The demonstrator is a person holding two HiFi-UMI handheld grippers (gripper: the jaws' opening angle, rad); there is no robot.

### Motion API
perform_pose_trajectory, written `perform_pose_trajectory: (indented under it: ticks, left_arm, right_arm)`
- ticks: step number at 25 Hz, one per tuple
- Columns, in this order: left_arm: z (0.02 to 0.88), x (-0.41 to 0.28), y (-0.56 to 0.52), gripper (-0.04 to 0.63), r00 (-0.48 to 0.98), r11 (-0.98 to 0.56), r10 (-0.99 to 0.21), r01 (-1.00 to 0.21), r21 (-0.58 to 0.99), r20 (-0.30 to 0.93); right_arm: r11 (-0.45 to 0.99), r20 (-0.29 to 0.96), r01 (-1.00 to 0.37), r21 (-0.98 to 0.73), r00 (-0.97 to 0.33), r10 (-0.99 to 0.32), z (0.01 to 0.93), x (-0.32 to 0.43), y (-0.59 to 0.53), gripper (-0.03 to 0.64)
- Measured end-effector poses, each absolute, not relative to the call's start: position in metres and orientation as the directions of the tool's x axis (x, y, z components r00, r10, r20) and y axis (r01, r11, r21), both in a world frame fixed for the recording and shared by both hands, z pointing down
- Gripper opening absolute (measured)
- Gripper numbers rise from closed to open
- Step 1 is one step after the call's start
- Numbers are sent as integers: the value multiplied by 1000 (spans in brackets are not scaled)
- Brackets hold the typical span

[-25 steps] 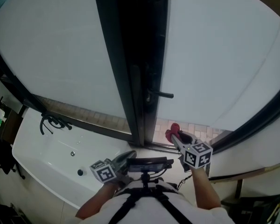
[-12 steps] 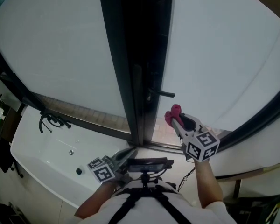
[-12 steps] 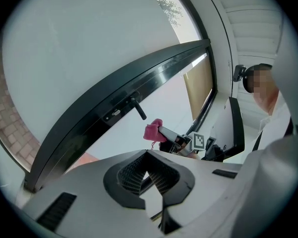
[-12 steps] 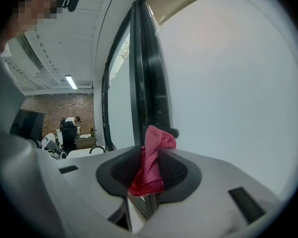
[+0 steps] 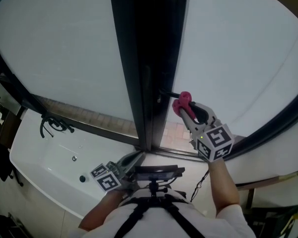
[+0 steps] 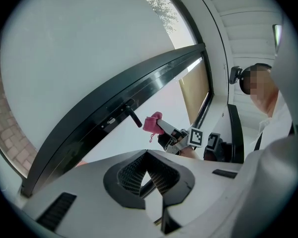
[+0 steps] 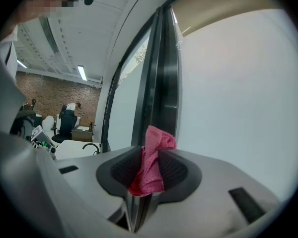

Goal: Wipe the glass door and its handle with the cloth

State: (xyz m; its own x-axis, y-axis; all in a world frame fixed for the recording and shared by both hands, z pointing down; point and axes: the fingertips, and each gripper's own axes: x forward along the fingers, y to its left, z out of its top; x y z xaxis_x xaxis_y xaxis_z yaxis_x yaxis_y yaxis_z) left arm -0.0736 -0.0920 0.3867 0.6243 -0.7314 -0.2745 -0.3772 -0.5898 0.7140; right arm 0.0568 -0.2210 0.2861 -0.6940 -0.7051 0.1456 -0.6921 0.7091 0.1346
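Your right gripper (image 5: 183,109) sits higher than a second ago, clenching cloth (image 5: 181,100) just beside handle (image 5: 168,93) tip. Left gripper (image 5: 135,158) closed, empty, low. Step: approach. Next: press cloth on handle, rub along it, then glass (image 5: 238,58).

Pinching a pink cloth (image 7: 150,175) in the right gripper (image 7: 148,151), folds poking above the tips. Facing a dark door frame (image 7: 163,83), pale glass (image 7: 238,108) to its right.

There are two tools, a left tool (image 5: 135,157) and a right tool (image 5: 182,107), one cloth (image 5: 183,98), one handle (image 5: 169,93), two panes (image 5: 64,48) (image 5: 238,53) and one tub (image 5: 42,165).
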Motion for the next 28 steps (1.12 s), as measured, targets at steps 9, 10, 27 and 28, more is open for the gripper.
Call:
perform_pose_trajectory:
  ticks: [9, 10, 27, 28]
  left_arm:
    - [384, -76, -89, 2, 616, -591, -733, -368, 718, -288]
    - [383, -77, -89, 2, 613, -591, -735, -368, 717, -291]
    - [355, -91, -89, 2, 596, -626, -733, -404, 667, -327]
    - [353, -92, -89, 2, 594, -628, -733, -407, 663, -330]
  right_arm:
    - [676, 83, -656, 337, -694, -715, 240, 38, -238, 110]
    - [672, 77, -654, 349, -694, -715, 237, 36, -241, 110]
    - [562, -133, -708, 428, -664, -735, 137, 17, -287, 110]
    - [558, -139, -708, 433, -664, -734, 133, 15, -289, 110]
